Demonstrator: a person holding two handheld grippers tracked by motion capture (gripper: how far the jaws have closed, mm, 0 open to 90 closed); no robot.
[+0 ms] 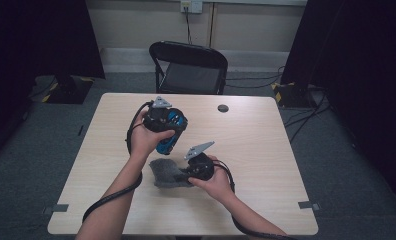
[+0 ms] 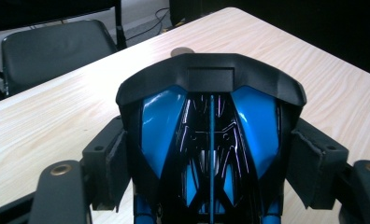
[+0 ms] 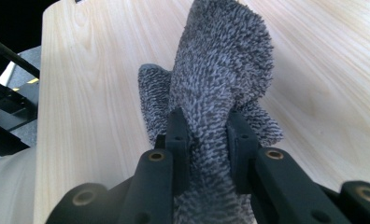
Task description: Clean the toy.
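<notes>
Grey cloth [image 3: 220, 79] clamped in right gripper [image 3: 205, 135]; blue toy car [image 2: 211, 140] clasped by left gripper [image 2: 211, 172].

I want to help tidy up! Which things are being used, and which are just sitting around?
Being used:
blue and black toy car, held in the left tongs
grey fluffy cloth, pinched by the right tongs

Just sitting around:
small dark round disc on the table
black chair
</notes>
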